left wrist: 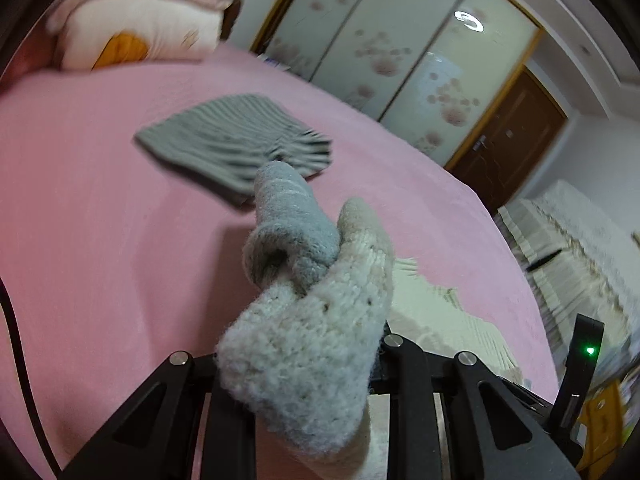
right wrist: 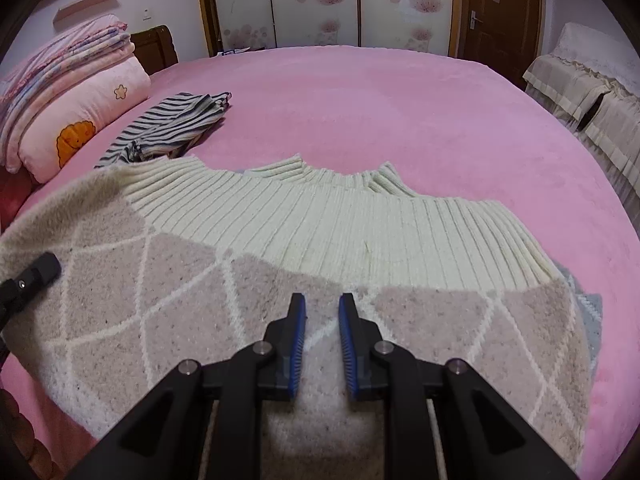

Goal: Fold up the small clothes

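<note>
A small knit sweater (right wrist: 320, 220), with a cream ribbed top and a beige diamond-patterned body, lies spread on the pink bed (right wrist: 400, 100). My right gripper (right wrist: 322, 308) hovers over its middle, open and empty, blue pads apart. My left gripper (left wrist: 304, 360) is shut on a bunched fuzzy part of the sweater (left wrist: 312, 340), with a grey fold on top, lifted above the bed. Its fingers are hidden by the fabric. The left gripper's tip also shows in the right wrist view (right wrist: 40, 272) at the sweater's left edge.
A folded grey-striped garment (right wrist: 176, 128) lies on the bed towards the pillows; it also shows in the left wrist view (left wrist: 240, 144). Stacked pillows and quilts (right wrist: 80, 112) sit at the left. A wardrobe (right wrist: 320, 0) and a door stand behind; a covered sofa (right wrist: 592, 92) is on the right.
</note>
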